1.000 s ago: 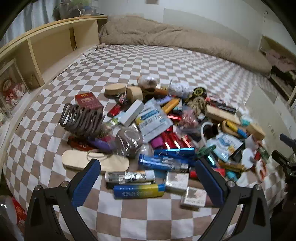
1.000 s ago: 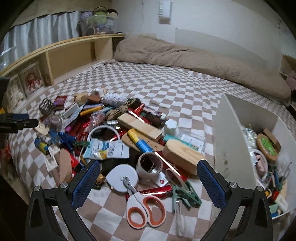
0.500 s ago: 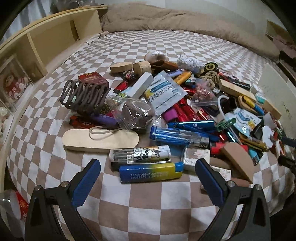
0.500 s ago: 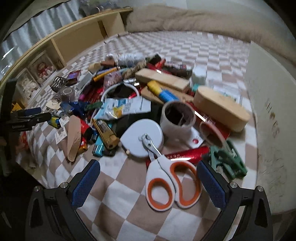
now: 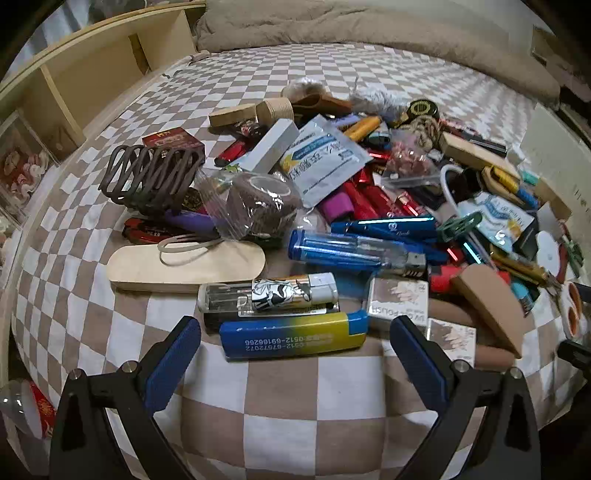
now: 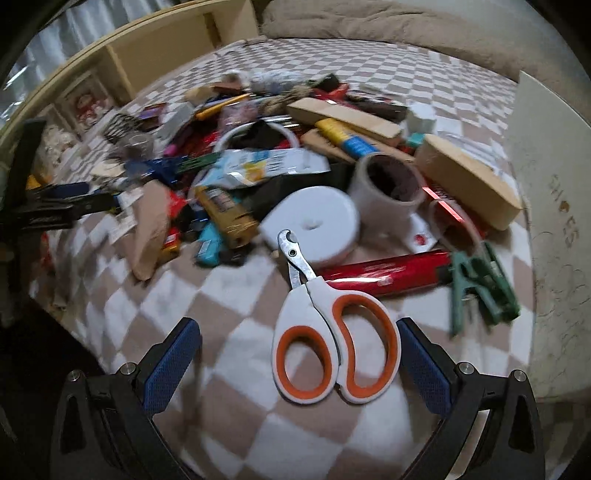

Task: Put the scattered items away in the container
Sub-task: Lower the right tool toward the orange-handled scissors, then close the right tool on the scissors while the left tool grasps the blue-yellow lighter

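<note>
Clutter crowds your spread, empty left gripper [image 5: 291,349] and right gripper [image 6: 295,350]: lighter [image 5: 293,334] just beyond the left, clippers [image 6: 332,325] near the box [image 6: 546,206]; either could snag neighbours.

We see a checkered bed [image 5: 295,406] carrying a heap of small items: a blue-yellow lighter [image 5: 293,334] and wooden oval [image 5: 184,266] at its near edge, orange-handled clippers [image 6: 332,339] and a green clip [image 6: 480,288] beside the white container [image 6: 550,221].

Checkered bedspread [image 5: 280,413], beige duvet [image 5: 369,33], wooden shelf [image 5: 85,70]
</note>
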`<state>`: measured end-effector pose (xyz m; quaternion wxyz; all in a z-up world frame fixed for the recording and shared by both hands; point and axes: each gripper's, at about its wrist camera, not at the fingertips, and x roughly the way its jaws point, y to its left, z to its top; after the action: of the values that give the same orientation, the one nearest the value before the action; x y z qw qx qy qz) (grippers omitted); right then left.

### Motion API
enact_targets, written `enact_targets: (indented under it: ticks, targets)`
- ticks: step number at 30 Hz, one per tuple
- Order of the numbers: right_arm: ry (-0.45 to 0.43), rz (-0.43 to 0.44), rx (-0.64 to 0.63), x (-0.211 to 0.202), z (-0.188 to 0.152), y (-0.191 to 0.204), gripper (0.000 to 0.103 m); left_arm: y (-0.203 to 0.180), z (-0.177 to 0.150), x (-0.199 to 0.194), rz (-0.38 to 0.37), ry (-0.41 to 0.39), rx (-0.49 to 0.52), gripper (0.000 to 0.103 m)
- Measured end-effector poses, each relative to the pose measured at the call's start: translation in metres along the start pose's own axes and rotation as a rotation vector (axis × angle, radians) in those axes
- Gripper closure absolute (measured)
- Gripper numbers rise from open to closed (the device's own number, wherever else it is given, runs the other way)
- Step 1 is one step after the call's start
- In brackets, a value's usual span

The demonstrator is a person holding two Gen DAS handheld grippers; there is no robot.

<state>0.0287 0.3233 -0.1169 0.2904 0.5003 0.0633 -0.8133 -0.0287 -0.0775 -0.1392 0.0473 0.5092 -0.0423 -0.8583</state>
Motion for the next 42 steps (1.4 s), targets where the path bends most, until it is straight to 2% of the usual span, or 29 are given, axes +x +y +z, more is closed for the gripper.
enact_targets:
  ticks: [3, 10, 12, 13, 14, 22, 29, 31, 34, 42]
  targets:
    - [0.008, 0.031, 0.006, -0.002, 0.001, 0.004, 0.000, 0.002, -0.001, 0.005, 0.024, 0.016, -0.004, 0.000]
    - [0.010, 0.008, 0.018, 0.000, 0.002, 0.004, 0.000, 0.009, -0.002, 0.016, 0.032, 0.044, -0.026, 0.000]
    - [-0.009, -0.018, 0.032, -0.002, 0.003, 0.002, 0.009, 0.008, -0.002, 0.019, 0.045, 0.048, -0.018, 0.000]
    - [-0.019, -0.035, 0.040, -0.004, 0.003, 0.000, 0.019, 0.008, -0.003, 0.020, 0.047, 0.047, -0.015, 0.000]
    - [-0.023, -0.041, 0.044, -0.004, 0.003, -0.001, 0.022, 0.008, -0.003, 0.020, 0.046, 0.046, -0.016, 0.000]
    - [-0.019, -0.058, 0.010, 0.001, 0.002, 0.000, 0.022, 0.010, -0.003, 0.021, 0.029, 0.046, -0.032, 0.000]
    - [-0.020, -0.093, -0.031, 0.006, 0.000, 0.005, 0.022, 0.014, -0.001, 0.016, 0.006, 0.037, -0.055, 0.020]
    - [-0.021, -0.093, -0.029, 0.006, 0.000, 0.005, 0.024, 0.015, -0.001, 0.015, 0.000, 0.037, -0.057, 0.020]
    - [-0.026, -0.102, -0.013, 0.003, 0.001, 0.001, 0.040, 0.017, -0.001, 0.012, -0.010, 0.033, -0.068, 0.020]
    - [-0.036, -0.078, -0.001, -0.004, 0.003, 0.001, 0.040, 0.022, 0.004, -0.003, -0.023, -0.020, -0.090, 0.020]
